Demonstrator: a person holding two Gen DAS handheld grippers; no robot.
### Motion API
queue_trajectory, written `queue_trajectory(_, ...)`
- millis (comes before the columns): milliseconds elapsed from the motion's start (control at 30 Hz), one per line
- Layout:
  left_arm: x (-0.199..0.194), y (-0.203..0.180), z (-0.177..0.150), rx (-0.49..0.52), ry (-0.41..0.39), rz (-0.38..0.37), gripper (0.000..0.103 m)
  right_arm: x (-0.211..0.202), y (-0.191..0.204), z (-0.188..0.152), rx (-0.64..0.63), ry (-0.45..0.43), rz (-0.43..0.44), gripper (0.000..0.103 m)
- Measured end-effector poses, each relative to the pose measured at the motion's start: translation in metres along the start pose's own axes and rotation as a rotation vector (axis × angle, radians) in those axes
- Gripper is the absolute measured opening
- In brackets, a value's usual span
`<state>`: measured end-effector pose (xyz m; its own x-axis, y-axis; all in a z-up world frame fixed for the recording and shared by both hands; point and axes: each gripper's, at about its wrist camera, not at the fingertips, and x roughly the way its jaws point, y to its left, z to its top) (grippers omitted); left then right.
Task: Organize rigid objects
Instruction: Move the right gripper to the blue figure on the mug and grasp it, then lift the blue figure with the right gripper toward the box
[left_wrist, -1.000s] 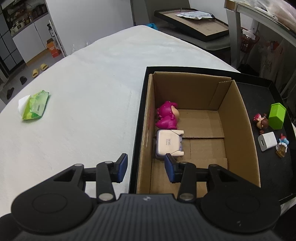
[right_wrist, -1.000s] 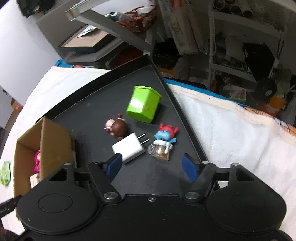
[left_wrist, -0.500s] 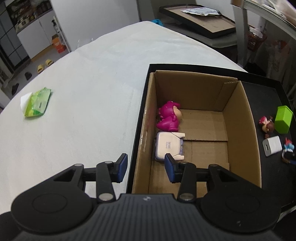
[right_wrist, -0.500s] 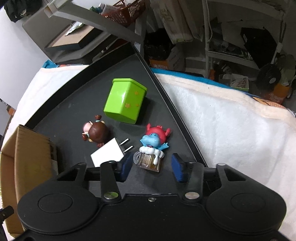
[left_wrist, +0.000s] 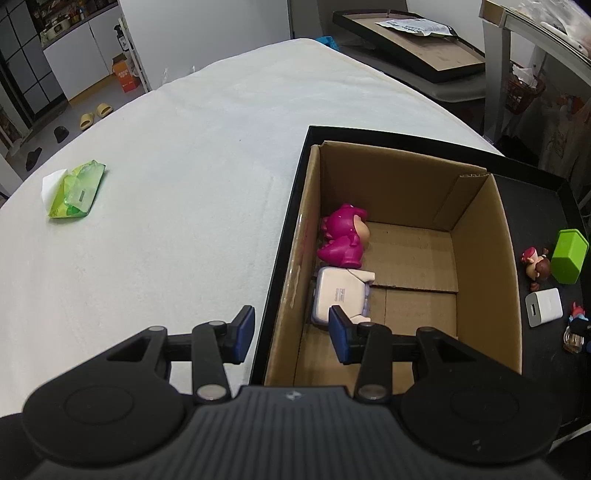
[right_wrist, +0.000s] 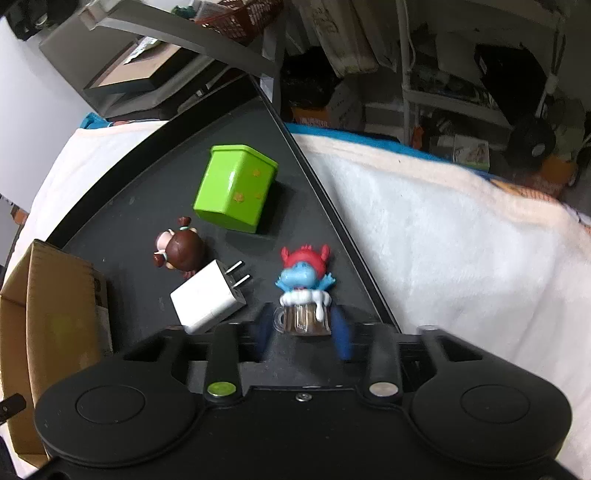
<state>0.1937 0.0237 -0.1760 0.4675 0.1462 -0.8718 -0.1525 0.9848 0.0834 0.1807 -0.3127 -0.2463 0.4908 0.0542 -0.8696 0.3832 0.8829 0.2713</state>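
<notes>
a pink figurine (left_wrist: 343, 236) and a white device (left_wrist: 341, 295) are held in the cardboard box (left_wrist: 480, 266). the right gripper (right_wrist: 303, 334), jaws opening, is set astride the blue mug figurine (right_wrist: 303, 295); the left gripper (left_wrist: 291, 334) is parted, empty.

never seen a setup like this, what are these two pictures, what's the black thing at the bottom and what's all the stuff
Each picture comes from a camera on a hand-held two-finger gripper, looking along its fingers; a person carries one in each hand. The left gripper hangs open and empty over the wall of a cardboard box, which holds a pink figurine and a white toy. The right gripper has a blue figurine in a mug between its opening jaws; blur hides any contact. Beside it on the black tray lie a white charger, a brown figurine and a green box.
</notes>
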Motion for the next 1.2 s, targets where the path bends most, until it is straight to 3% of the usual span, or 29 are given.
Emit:
queue_trajectory(433,0.003,-0.002,0.001,0.017,-0.007,-0.011,0.042,0.015,0.021,0.001,-0.104,-0.039,-0.119,0.059)
queue_trajectory(567,0.004,-0.006,0.000,0.039,-0.003,-0.010,0.042,0.018,0.024,0.001,-0.113,-0.040,-0.145,0.053)
queue_trajectory(700,0.003,-0.006,0.000,0.040,-0.008,-0.027,0.042,0.019,0.027,0.000,-0.139,-0.058,-0.196,0.038)
queue_trajectory(867,0.001,-0.004,-0.001,0.038,-0.015,-0.044,0.042,0.013,0.023,0.003,-0.111,-0.046,-0.175,0.037)
queue_trajectory(1200,-0.007,0.009,-0.004,-0.001,-0.038,-0.090,0.042,-0.021,0.035,-0.001,-0.141,-0.115,-0.149,0.036)
